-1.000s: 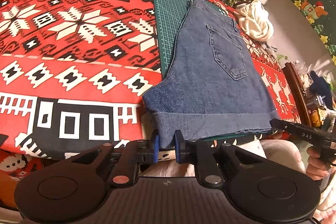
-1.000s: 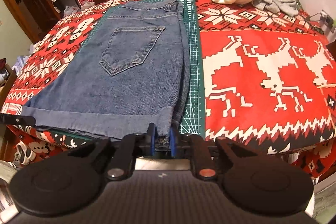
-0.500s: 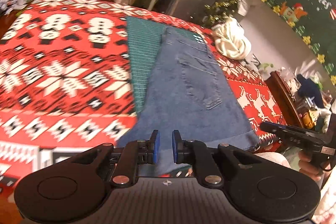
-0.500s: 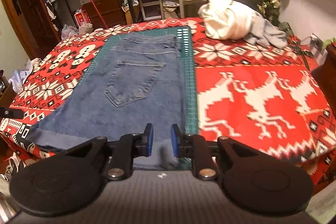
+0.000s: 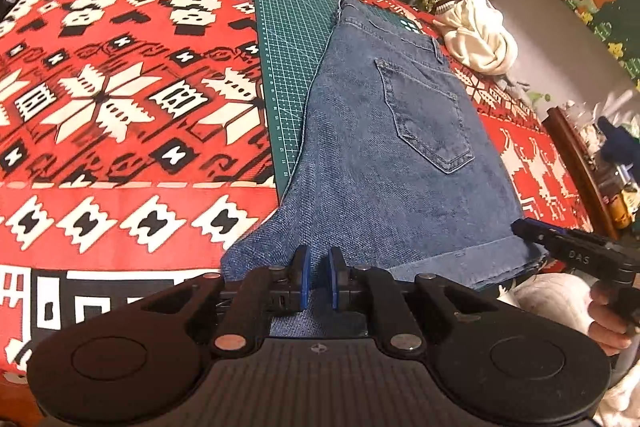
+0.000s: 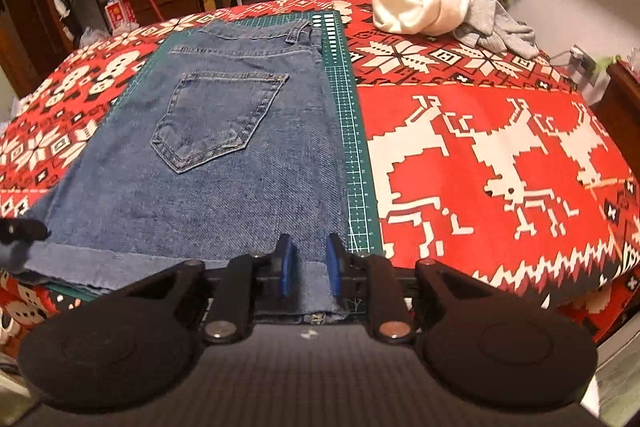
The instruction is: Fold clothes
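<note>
In the left wrist view, a red patterned cloth [image 5: 120,107] covers the tabletop at left. A green cutting mat [image 5: 288,67] sits at centre, with folded denim shorts [image 5: 392,155] lying flat on it. The left hand-held gripper [image 5: 318,277] at bottom centre is nearly closed, gripping nothing. The right hand-held gripper [image 6: 310,267] has just been opening; its jaws stand slightly apart over the hem, pressing nothing. A white garment [image 6: 416,3] lies at upper right.

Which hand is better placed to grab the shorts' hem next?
Probably the right: the right gripper has the cuff of the shorts between its jaws, which have just been opening. The left gripper sits at the hem with jaws nearly closed.
</note>
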`<move>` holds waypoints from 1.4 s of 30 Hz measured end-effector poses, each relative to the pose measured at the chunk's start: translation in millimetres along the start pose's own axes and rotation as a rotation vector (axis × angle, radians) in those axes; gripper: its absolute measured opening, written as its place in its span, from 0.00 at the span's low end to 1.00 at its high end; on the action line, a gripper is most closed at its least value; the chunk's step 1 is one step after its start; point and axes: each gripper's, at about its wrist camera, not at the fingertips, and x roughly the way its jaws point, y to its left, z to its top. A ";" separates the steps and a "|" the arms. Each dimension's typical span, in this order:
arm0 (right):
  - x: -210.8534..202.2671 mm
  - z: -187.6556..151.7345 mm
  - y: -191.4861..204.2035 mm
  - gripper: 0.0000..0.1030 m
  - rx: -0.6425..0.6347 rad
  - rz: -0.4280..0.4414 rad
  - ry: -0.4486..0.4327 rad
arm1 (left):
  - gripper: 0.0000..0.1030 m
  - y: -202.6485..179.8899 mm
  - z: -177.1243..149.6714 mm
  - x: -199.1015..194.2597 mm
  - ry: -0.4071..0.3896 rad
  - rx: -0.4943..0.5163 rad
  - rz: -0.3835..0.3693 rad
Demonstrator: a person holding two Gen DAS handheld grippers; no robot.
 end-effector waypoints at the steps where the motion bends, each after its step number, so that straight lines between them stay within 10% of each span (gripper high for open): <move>1: 0.4 -1.1 0.2 0.21 0.008 -0.005 -0.005 | 0.11 -0.5 1.0 0.5 0.005 -0.004 -0.002; 7: -2.8 0.3 17.5 0.29 -0.028 -0.062 -0.015 | 0.15 -19.3 7.5 -1.6 0.036 0.054 0.069; 10: -13.6 9.6 24.9 0.32 -0.036 -0.057 -0.033 | 0.34 -33.6 14.0 -8.8 0.012 0.083 0.087; 14: -20.4 19.8 33.7 0.61 -0.039 -0.025 -0.071 | 0.69 -55.7 22.5 -12.5 -0.042 0.131 0.072; 21: 15.9 20.1 43.0 0.89 -0.061 -0.066 0.023 | 0.75 -71.4 20.3 29.3 -0.003 0.183 0.141; 23: 26.1 14.2 43.9 0.98 -0.079 -0.081 0.054 | 0.90 -72.9 14.5 37.5 -0.006 0.205 0.148; 42: 21.5 -17.1 42.6 0.99 0.000 -0.110 -0.084 | 1.00 -88.1 1.9 52.4 -0.066 0.328 0.202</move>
